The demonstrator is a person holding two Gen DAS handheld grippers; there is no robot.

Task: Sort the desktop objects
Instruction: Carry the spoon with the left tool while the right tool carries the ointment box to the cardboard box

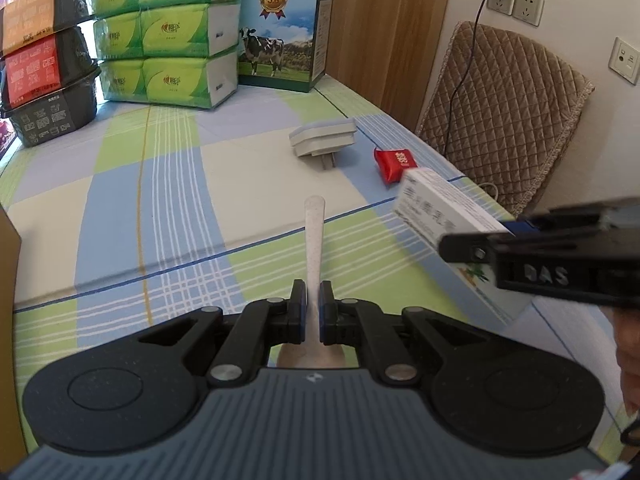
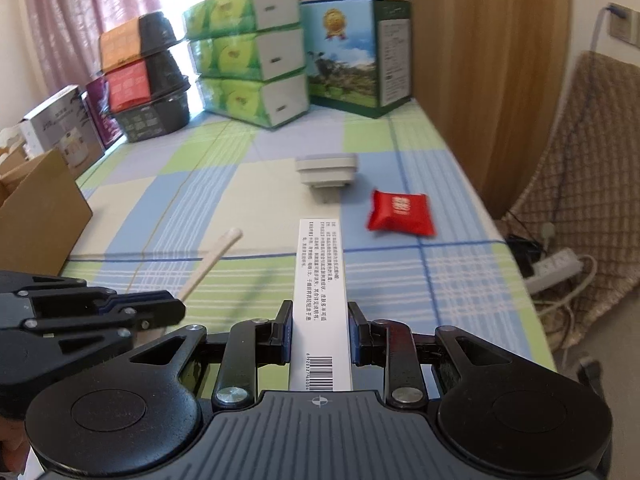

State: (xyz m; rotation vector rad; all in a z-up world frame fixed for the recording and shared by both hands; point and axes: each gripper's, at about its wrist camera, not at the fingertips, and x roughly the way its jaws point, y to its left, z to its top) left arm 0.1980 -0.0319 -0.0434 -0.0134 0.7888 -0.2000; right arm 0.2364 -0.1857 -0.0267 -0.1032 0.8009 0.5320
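Left wrist view: left tongs (image 1: 313,296) clamped on a pale, speckled spoon (image 1: 312,236), handle pointing ahead and lifted clear of the checked tabletop (image 1: 160,184). Right tongs (image 1: 464,246) reaching in from the right edge of that view, closed on a long white medicine box (image 1: 424,204), tilted and off the cloth. Right wrist view: same right tongs (image 2: 320,322) pinching the white carton by its long sides, barcode end nearest the camera, far end pointing toward the middle of the tabletop; left tongs (image 2: 176,310) low at the left with the spoon handle sticking out past them. Two loose items left lying on the cloth: a grey plug adapter (image 1: 324,140), prongs toward the camera, and just beside it a red sachet (image 1: 394,164), near the right edge. An open cardboard box (image 2: 44,216) at the left edge of the tabletop, contents not visible; probably the destination, though not certain. Stacked green tissue packs (image 1: 164,32), a milk carton case (image 1: 280,36) and black noodle bowls (image 1: 44,64) at the far end, likely not part of the sort. Judged state: about midway, two things in hand but not yet set down, two untouched.
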